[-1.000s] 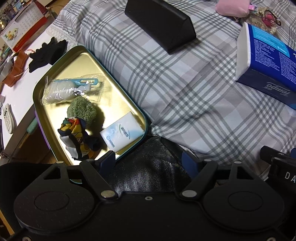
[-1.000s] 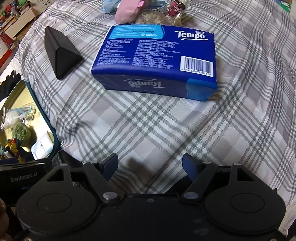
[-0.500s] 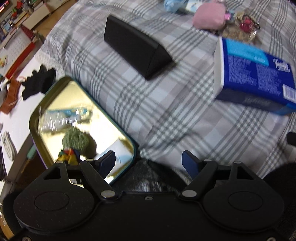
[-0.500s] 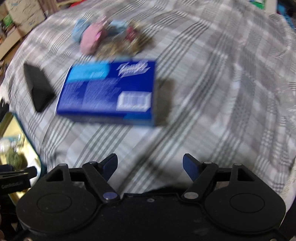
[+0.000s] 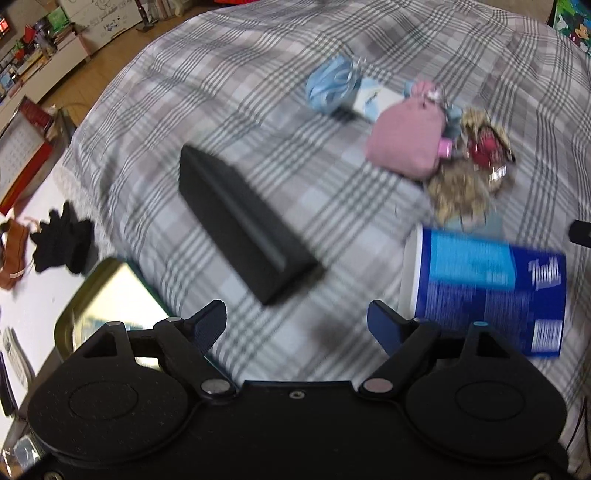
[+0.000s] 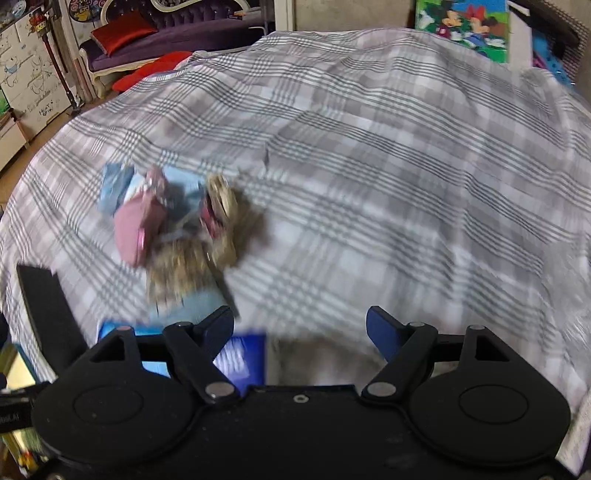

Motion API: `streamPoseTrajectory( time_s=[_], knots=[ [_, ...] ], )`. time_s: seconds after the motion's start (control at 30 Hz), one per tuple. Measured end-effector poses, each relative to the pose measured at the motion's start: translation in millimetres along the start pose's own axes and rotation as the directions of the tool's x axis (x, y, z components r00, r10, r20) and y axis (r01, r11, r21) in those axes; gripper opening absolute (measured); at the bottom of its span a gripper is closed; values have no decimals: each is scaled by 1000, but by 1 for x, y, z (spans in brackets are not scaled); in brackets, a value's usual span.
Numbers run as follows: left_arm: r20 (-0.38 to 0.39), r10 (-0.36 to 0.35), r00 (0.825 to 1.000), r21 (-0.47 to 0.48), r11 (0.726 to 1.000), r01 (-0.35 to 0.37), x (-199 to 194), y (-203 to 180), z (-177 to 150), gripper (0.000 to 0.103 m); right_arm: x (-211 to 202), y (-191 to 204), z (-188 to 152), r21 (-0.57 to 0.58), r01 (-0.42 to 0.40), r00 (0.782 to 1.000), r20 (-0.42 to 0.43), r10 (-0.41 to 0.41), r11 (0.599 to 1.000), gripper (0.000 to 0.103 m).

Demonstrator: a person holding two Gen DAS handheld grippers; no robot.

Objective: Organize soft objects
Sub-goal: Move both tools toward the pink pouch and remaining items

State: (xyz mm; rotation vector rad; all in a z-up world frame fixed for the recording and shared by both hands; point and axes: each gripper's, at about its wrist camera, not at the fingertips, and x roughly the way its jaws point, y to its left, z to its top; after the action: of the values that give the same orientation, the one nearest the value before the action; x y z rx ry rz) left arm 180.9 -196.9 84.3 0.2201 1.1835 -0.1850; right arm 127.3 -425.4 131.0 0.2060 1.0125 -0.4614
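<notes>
A heap of soft things lies on the plaid bedspread (image 5: pixel 258 92): a pink pouch (image 5: pixel 406 142), a light blue cloth bundle (image 5: pixel 332 90) and a tan fuzzy piece (image 5: pixel 461 188) with a red charm. The right wrist view shows the same pink pouch (image 6: pixel 135 225) and tan fuzzy piece (image 6: pixel 184 273), blurred. My left gripper (image 5: pixel 297 326) hovers over the bed, its jaws opening with nothing between them. My right gripper (image 6: pixel 299 328) is open and empty above the blue tissue pack (image 6: pixel 240 360). The gold tin tray (image 5: pixel 107 295) sits at the lower left.
A black triangular case (image 5: pixel 243 225) lies on the bed between the tray and the blue tissue pack (image 5: pixel 487 288). Black gloves (image 5: pixel 61 242) lie on the white table left of the bed. Furniture and a cartoon poster (image 6: pixel 465 26) stand beyond the bed.
Both grippers rose and swung away from the tray toward the far side of the bed. The heap of soft things came into fuller view. The tray slid to the frame's lower left.
</notes>
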Motion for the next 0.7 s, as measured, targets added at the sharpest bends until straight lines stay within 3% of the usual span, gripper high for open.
streamPoseTrajectory(
  time_s=[0.23, 0.5, 0.57, 0.7],
  knots=[
    [23, 57, 998, 53, 997, -59, 13, -13, 40, 80, 52, 27, 42, -8, 1, 1000, -10, -1, 1000, 78],
    [63, 68, 996, 63, 995, -72, 20, -22, 80, 80, 97, 48, 65, -16, -51, 997, -50, 50, 999, 77],
    [64, 45, 997, 46, 998, -48, 23, -23, 87, 80, 107, 44, 72, -1, -30, 998, -56, 30, 1000, 76],
    [75, -35, 997, 15, 999, 34, 30, -29, 98, 81, 111, 21, 86, 77, 109, 994, -18, -108, 991, 76]
  ],
)
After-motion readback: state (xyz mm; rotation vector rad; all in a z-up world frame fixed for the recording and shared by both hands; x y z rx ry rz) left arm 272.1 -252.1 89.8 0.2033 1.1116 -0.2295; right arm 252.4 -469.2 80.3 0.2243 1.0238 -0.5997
